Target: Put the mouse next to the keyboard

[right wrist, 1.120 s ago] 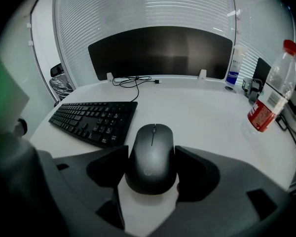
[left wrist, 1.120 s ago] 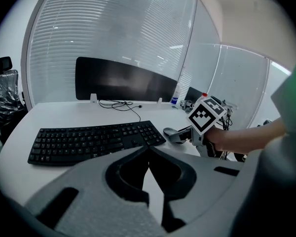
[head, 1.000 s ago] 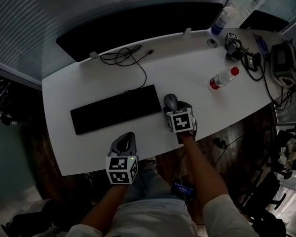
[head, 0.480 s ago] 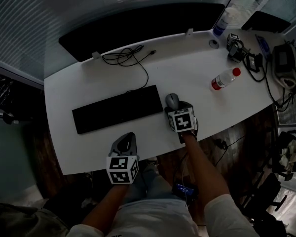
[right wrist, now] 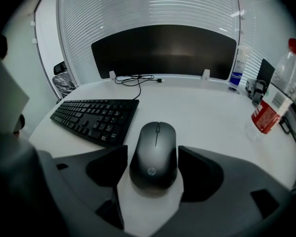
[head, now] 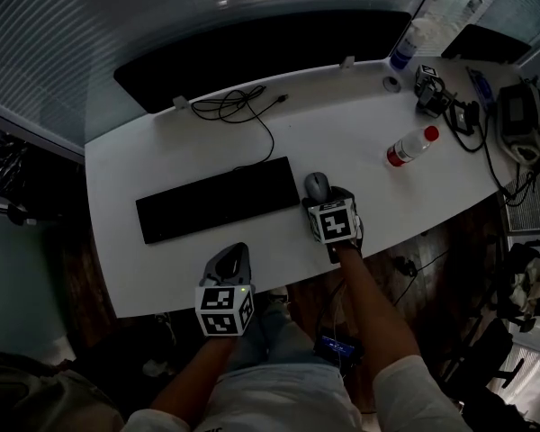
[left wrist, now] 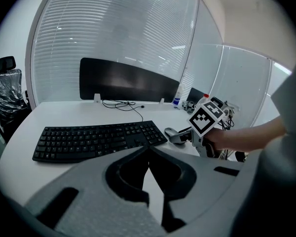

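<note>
The mouse (right wrist: 154, 157) between the right gripper's (right wrist: 153, 148) matt grey plastic jaws is smooth, matt dark plastic; left of it the keyboard (right wrist: 96, 118) is matt black plastic, the desk (right wrist: 207, 107) smooth white.

We can read only one mark: a small round "hp" logo on the back of the dark grey oval mouse (right wrist: 154, 152), toward its six o'clock end. The key legends on the black keyboard (right wrist: 96, 115) at ten o'clock, and the print on the red-labelled clear plastic bottle (right wrist: 274, 98) at three o'clock, are too small to read.
</note>
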The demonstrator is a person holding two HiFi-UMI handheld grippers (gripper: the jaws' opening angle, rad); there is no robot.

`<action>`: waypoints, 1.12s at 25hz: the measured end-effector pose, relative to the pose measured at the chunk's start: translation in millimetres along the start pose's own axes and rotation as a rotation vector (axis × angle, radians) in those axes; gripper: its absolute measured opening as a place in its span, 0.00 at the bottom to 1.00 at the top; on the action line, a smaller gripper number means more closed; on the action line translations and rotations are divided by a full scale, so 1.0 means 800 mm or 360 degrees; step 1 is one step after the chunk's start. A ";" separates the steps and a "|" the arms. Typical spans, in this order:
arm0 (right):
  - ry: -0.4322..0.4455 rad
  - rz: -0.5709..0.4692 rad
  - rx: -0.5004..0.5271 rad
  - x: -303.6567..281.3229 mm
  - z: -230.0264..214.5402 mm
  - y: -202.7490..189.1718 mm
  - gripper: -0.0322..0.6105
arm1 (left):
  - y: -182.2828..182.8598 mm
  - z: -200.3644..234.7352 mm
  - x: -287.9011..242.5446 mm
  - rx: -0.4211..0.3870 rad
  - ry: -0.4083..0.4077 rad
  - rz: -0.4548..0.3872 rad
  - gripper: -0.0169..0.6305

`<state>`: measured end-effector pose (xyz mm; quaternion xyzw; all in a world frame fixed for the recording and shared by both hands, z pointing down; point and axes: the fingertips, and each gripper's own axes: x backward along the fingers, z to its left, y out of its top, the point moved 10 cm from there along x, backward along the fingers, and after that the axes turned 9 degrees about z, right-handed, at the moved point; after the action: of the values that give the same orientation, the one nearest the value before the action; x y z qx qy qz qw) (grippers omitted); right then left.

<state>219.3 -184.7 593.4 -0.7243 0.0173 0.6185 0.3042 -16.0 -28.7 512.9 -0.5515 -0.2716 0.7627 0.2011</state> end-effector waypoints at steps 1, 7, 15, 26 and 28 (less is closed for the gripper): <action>-0.0011 -0.0009 -0.0003 0.003 0.000 0.000 0.52 | 0.000 0.000 0.001 0.0000 0.0000 -0.0004 0.02; -0.0061 -0.0068 -0.0017 0.033 0.005 0.003 0.52 | 0.002 0.002 0.012 0.0007 -0.0004 -0.0035 0.02; 0.0004 -0.0177 -0.0082 0.108 0.058 -0.003 0.49 | 0.000 0.017 0.050 0.0019 0.0031 -0.0085 0.02; 0.0077 -0.0299 0.0075 0.199 0.190 -0.041 0.08 | -0.032 0.037 0.135 -0.0007 0.0065 -0.0153 0.02; 0.0102 -0.0315 0.0096 0.208 0.214 -0.051 0.06 | -0.045 0.039 0.151 -0.0004 0.0069 -0.0156 0.02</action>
<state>123.3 -13.6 451.2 -0.7323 -0.0258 0.5612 0.3848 -83.1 66.7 454.9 -0.5542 -0.2948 0.7394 0.2433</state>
